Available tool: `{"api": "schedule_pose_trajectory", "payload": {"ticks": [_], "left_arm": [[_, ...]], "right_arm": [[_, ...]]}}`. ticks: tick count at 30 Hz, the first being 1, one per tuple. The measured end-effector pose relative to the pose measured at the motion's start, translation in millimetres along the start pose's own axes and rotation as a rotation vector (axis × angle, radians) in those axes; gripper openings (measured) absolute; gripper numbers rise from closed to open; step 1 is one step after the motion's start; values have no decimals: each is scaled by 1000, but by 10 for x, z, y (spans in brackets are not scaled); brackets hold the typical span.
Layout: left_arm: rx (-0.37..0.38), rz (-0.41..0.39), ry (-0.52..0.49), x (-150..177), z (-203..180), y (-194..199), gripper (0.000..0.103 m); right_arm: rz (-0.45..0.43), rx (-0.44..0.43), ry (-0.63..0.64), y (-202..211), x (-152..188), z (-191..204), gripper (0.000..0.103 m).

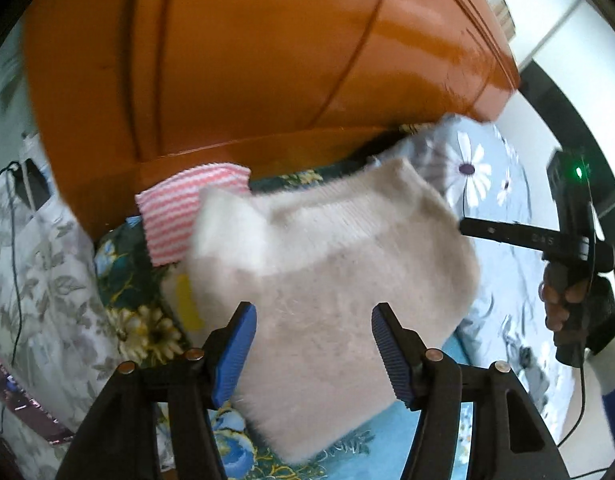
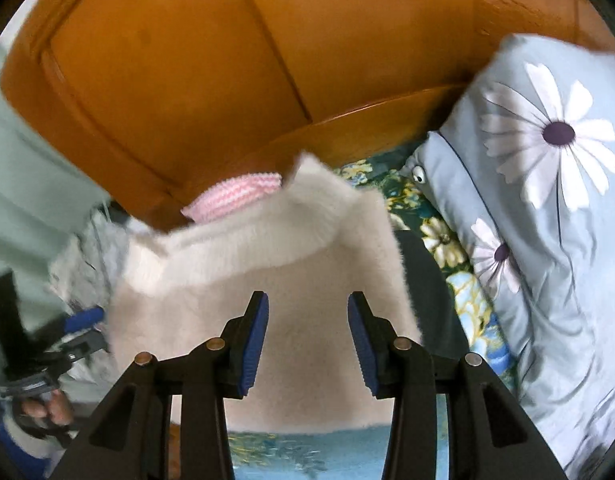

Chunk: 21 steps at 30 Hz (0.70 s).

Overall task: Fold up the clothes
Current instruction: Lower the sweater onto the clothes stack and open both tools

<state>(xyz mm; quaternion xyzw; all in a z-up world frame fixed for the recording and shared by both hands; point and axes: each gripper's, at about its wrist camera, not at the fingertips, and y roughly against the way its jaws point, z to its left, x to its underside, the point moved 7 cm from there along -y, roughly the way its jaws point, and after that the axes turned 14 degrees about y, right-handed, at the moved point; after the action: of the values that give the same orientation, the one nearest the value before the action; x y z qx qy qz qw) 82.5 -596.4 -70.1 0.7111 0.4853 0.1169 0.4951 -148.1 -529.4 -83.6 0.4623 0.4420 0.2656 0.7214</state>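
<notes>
A folded fuzzy beige sweater (image 1: 327,280) lies on the floral bedspread, with its ribbed hem toward the headboard. It also shows in the right wrist view (image 2: 275,280). A pink-and-white striped folded garment (image 1: 179,212) lies just beyond it, by the headboard; it also shows in the right wrist view (image 2: 235,194). My left gripper (image 1: 313,348) is open and empty above the sweater's near part. My right gripper (image 2: 307,340) is open and empty over the sweater's near edge. The right gripper's body shows at the right of the left wrist view (image 1: 571,248).
An orange wooden headboard (image 1: 247,60) rises behind the clothes. A light-blue daisy-print pillow (image 2: 547,200) lies at the right. The dark floral bedspread (image 1: 131,280) lies under everything. A cable (image 1: 11,240) hangs at the far left.
</notes>
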Motion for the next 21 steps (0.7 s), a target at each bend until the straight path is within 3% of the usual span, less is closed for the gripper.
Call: {"api": "schedule_pose_trajectory", "payload": {"ticks": [8, 21], "left_arm": [[-45, 96, 4, 443, 121, -445, 64], [-47, 111, 22, 395, 76, -552, 70]], "right_arm": [[64, -12, -86, -317, 413, -134, 42], [81, 11, -107, -496, 425, -128, 43]]}}
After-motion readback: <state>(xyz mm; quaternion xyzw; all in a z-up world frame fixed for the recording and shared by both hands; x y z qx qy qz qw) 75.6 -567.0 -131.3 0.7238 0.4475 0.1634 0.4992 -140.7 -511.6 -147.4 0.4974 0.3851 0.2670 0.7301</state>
